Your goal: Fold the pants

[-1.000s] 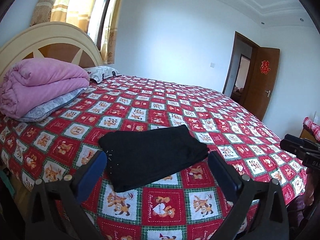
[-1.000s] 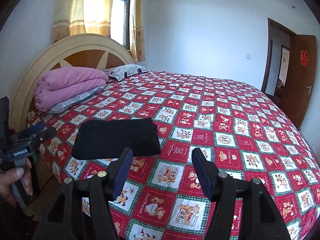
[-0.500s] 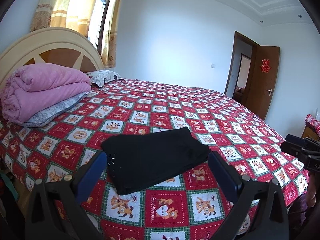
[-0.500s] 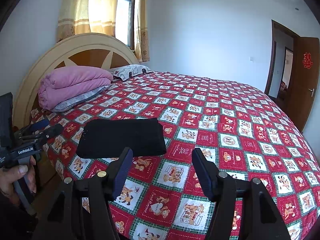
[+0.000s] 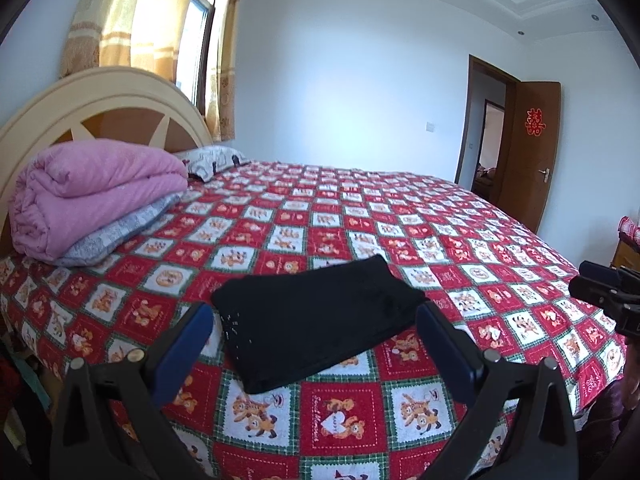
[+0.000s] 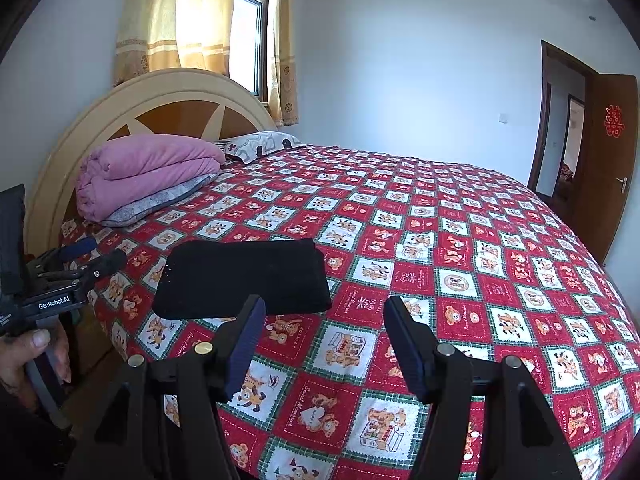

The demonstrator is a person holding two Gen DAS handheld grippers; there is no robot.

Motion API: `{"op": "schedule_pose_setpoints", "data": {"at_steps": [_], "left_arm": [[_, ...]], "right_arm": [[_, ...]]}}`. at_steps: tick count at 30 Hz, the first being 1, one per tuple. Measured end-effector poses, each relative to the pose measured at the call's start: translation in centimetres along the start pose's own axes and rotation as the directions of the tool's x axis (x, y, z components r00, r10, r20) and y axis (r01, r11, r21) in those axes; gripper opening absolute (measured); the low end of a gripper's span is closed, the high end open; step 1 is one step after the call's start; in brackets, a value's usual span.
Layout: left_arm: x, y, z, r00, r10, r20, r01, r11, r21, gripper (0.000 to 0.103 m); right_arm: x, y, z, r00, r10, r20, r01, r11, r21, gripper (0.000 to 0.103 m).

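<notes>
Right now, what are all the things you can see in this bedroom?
pants: one, black, folded flat on the bedspread near the bed's front edge
bedspread: one, red and white bear squares, covering the bed
quilt: one, pink, folded, on a grey pillow by the headboard
grey pillow: one, under the quilt
patterned pillow: one, white and grey, at the bed's head
headboard: one, cream and brown, arched
curtains: yellow, over the window
door: one, brown, open, with a red sign
left tongs: open, holding nothing
right tongs: open, holding nothing
hand: one, holding the left tongs' handle
</notes>
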State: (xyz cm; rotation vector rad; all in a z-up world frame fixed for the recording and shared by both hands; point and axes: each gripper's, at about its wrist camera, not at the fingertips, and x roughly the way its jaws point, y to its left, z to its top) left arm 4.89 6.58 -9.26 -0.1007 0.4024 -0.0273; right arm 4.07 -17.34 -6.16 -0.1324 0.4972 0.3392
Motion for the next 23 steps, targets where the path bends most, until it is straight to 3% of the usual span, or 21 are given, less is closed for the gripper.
{"op": "schedule_pose_setpoints", "data": {"at_steps": [6, 10, 17, 23], "left_arm": [[-0.1, -0.1, 0.6, 0.998, 0.059, 0.006, -0.059, 0.998, -0.012, 0.103], [-0.1, -0.5, 0.4, 0.99, 0.138, 0.024, -0.138, 0.99, 0.012, 0.103], [-0.1, 0.4, 0.1, 0.996, 0.085, 0.018, -0.085, 0.996, -0.03, 0.103], [-0.2, 0.1, 0.0, 0.995, 0.095, 0.022, -0.094, 0.995, -0.021, 0.103]], "right_arm": [[-0.2, -0.1, 0.1, 1.0, -0.001, 0.004, 0.001, 1.0, -0.003, 0.063], [-0.2, -0.1, 0.1, 1.0, -0.002, 0.003, 0.002, 1.0, -0.004, 0.063], [-0.1, -0.2, 0.1, 1.0, -0.002, -0.004, 0.002, 1.0, -0.005, 0.063], [0.0, -0.1, 0.1, 1.0, -0.003, -0.006, 0.003, 1.0, -0.007, 0.063]]}}
